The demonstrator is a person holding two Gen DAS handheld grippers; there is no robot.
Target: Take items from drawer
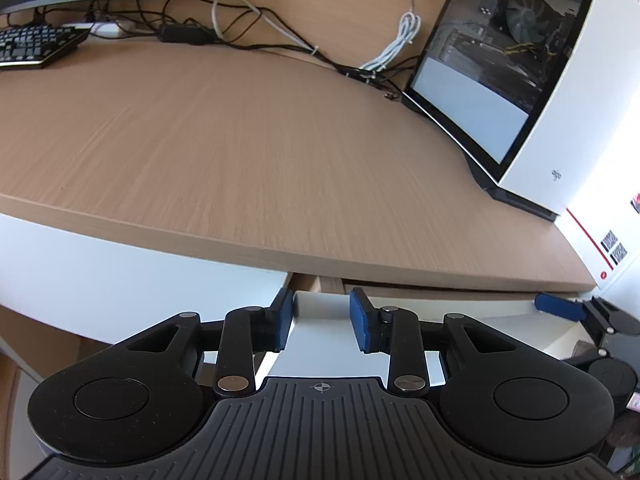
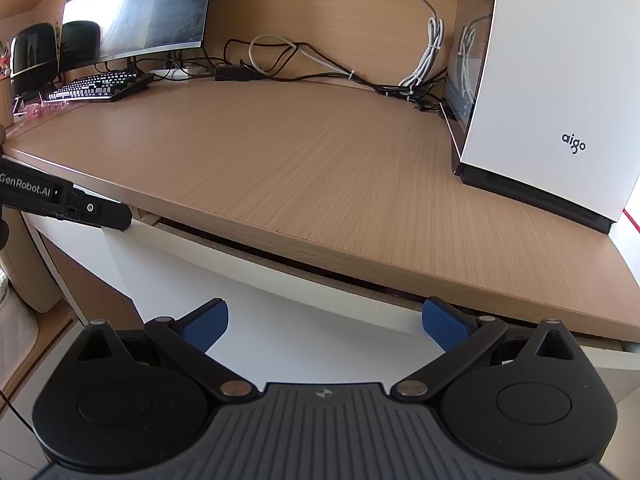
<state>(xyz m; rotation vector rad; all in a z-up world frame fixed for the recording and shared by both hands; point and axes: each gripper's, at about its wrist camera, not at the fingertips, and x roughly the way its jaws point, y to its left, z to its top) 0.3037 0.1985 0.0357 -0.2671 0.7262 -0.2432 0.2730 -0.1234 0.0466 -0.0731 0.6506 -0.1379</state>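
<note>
The white drawer front (image 1: 460, 311) sits just under the wooden desk's front edge, pulled out a little. A thin gap shows its wooden inner sides (image 1: 316, 282); the contents are hidden. My left gripper (image 1: 322, 320) is partly open at the drawer front's upper left corner, its blue pads (image 1: 362, 322) on either side of that corner. It also shows as the black left gripper body (image 2: 64, 199). My right gripper (image 2: 326, 326) is wide open before the drawer front (image 2: 280, 300), near its right end. Its blue pad (image 1: 558, 307) shows at the drawer's top right edge.
The wooden desk (image 2: 320, 168) carries a white aigo computer case (image 2: 560, 92) at the right. A keyboard (image 2: 100, 86) and monitor (image 2: 136, 8) stand at the back left, and tangled cables (image 2: 280, 60) run along the back wall. A white cabinet panel (image 1: 100, 272) lies left of the drawer.
</note>
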